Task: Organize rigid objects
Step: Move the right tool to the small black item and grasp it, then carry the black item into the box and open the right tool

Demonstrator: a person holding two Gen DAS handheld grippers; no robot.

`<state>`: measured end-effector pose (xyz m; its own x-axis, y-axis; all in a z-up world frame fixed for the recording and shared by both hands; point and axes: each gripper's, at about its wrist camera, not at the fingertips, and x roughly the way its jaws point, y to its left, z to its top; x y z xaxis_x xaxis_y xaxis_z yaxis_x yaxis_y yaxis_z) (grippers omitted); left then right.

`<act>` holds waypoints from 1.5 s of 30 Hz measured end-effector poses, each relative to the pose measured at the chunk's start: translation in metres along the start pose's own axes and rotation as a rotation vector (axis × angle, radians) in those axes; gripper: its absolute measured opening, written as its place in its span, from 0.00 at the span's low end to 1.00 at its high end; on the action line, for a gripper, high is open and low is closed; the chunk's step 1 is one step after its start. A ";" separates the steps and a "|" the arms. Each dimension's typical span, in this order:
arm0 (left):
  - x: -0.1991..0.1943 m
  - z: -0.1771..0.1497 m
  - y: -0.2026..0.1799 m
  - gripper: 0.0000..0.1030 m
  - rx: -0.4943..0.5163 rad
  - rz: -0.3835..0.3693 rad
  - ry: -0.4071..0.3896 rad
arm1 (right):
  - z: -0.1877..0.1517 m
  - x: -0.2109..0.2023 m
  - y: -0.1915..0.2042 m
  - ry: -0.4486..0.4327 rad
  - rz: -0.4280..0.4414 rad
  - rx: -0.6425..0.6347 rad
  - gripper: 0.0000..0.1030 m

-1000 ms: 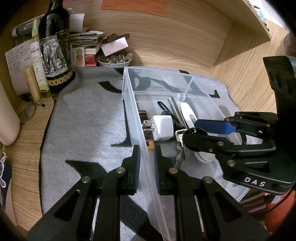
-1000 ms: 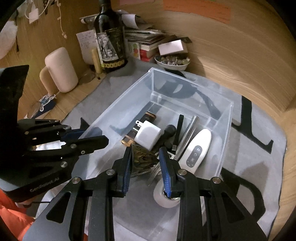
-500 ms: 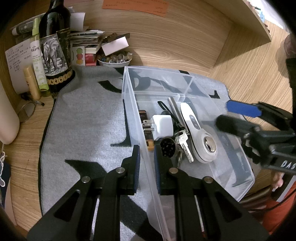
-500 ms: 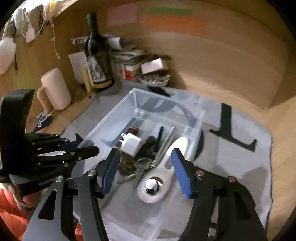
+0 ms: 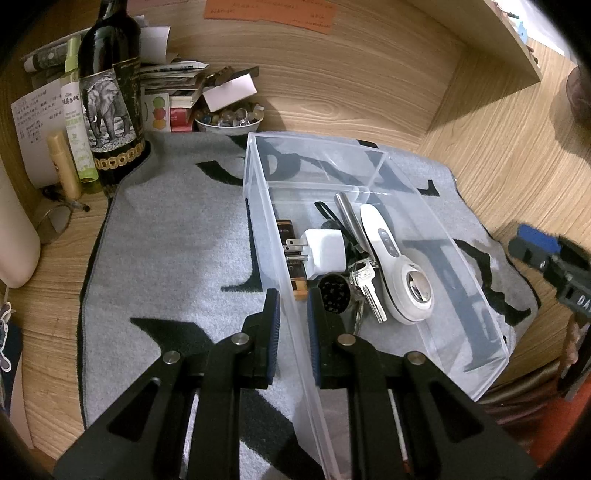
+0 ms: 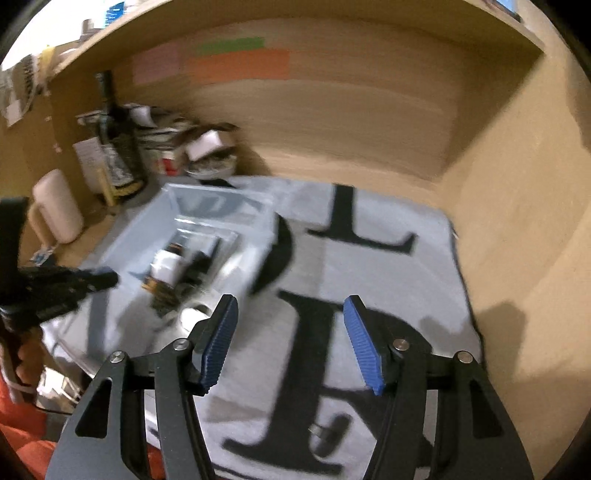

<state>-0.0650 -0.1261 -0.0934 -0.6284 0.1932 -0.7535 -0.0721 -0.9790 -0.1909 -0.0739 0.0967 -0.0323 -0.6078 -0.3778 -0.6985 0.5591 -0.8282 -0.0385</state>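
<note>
The clear bin (image 5: 373, 173) was kept clamped by its near wall in the left hand-held gripper (image 5: 293, 314), while the right hand-held gripper (image 6: 290, 341), jaws just spread and empty, was swung right of it over the grey mat (image 6: 399, 280).

— What's around me?
— A wood-grain bench (image 5: 498, 173) walled by matching panels (image 6: 369, 122), a shelf (image 6: 258, 22) overhead.
— And the light?
— Dim and warm; coloured sticky notes (image 6: 236, 66) on the back panel.
</note>
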 end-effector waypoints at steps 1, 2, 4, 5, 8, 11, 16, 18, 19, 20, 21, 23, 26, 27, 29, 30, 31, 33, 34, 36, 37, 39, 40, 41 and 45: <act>-0.001 0.000 0.001 0.13 0.001 -0.001 0.001 | -0.004 0.001 -0.004 0.008 -0.005 0.009 0.55; 0.000 0.000 0.000 0.13 0.001 -0.001 0.001 | -0.010 0.003 -0.009 0.022 -0.011 0.031 0.55; 0.002 0.002 -0.005 0.13 0.002 0.002 0.001 | -0.022 0.006 -0.020 0.045 -0.011 0.079 0.55; 0.001 0.001 -0.003 0.13 0.003 0.002 0.001 | -0.028 0.008 -0.024 0.055 -0.010 0.101 0.55; 0.001 0.001 -0.002 0.13 -0.001 -0.002 0.001 | -0.047 0.014 -0.034 0.090 -0.018 0.167 0.55; 0.004 0.003 -0.007 0.13 -0.006 -0.005 0.000 | -0.067 0.024 -0.039 0.136 -0.024 0.231 0.55; 0.003 0.002 -0.004 0.13 -0.003 -0.002 0.000 | -0.092 0.033 -0.041 0.153 -0.038 0.283 0.55; 0.002 0.002 -0.003 0.13 -0.005 -0.004 -0.001 | -0.094 0.031 -0.037 0.150 -0.058 0.267 0.55; 0.004 0.003 -0.006 0.13 -0.006 -0.005 -0.001 | -0.095 0.030 -0.035 0.148 -0.068 0.259 0.55; 0.003 0.002 -0.004 0.13 -0.006 -0.005 -0.001 | -0.096 0.030 -0.033 0.145 -0.081 0.246 0.52; 0.002 0.002 -0.003 0.13 -0.006 -0.005 -0.001 | -0.097 0.030 -0.032 0.143 -0.101 0.233 0.50; 0.003 0.002 -0.005 0.13 -0.006 -0.004 -0.001 | -0.098 0.029 -0.030 0.139 -0.125 0.211 0.40; 0.002 0.001 -0.002 0.13 -0.007 -0.003 -0.002 | -0.097 0.026 -0.034 0.137 -0.120 0.215 0.24; 0.003 0.002 -0.005 0.13 -0.006 -0.004 -0.002 | -0.096 0.026 -0.034 0.137 -0.123 0.217 0.23; 0.002 0.002 -0.003 0.13 -0.006 -0.004 -0.002 | -0.095 0.025 -0.036 0.138 -0.124 0.218 0.23; 0.001 0.001 -0.002 0.13 -0.007 -0.003 -0.002 | -0.093 0.027 -0.034 0.139 -0.127 0.215 0.23; 0.002 0.002 -0.005 0.13 -0.007 -0.004 -0.002 | -0.092 0.026 -0.034 0.138 -0.127 0.211 0.23; 0.002 0.002 -0.003 0.13 -0.008 -0.005 -0.002 | -0.088 0.025 -0.033 0.131 -0.121 0.206 0.23; 0.002 0.002 -0.004 0.13 -0.009 -0.005 -0.002 | -0.085 0.023 -0.031 0.123 -0.118 0.201 0.23; 0.001 0.001 -0.001 0.13 -0.010 -0.003 -0.003 | -0.078 0.022 -0.028 0.104 -0.115 0.187 0.23; 0.001 0.001 -0.001 0.13 -0.011 -0.002 -0.004 | -0.072 0.019 -0.026 0.089 -0.110 0.177 0.23; 0.002 0.002 -0.003 0.13 -0.012 -0.003 -0.004 | -0.063 0.019 -0.024 0.065 -0.104 0.162 0.23; 0.002 0.002 -0.003 0.13 -0.012 -0.003 -0.004 | -0.057 0.018 -0.022 0.049 -0.099 0.152 0.23; 0.001 0.001 -0.002 0.13 -0.011 -0.003 -0.004 | -0.051 0.017 -0.019 0.033 -0.095 0.145 0.23; 0.003 0.002 -0.004 0.13 -0.012 -0.001 -0.004 | -0.028 0.013 -0.004 -0.023 -0.061 0.108 0.23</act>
<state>-0.0684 -0.1221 -0.0932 -0.6312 0.1942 -0.7509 -0.0636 -0.9778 -0.1994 -0.0688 0.1065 -0.0611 -0.6522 -0.3335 -0.6807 0.4575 -0.8892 -0.0028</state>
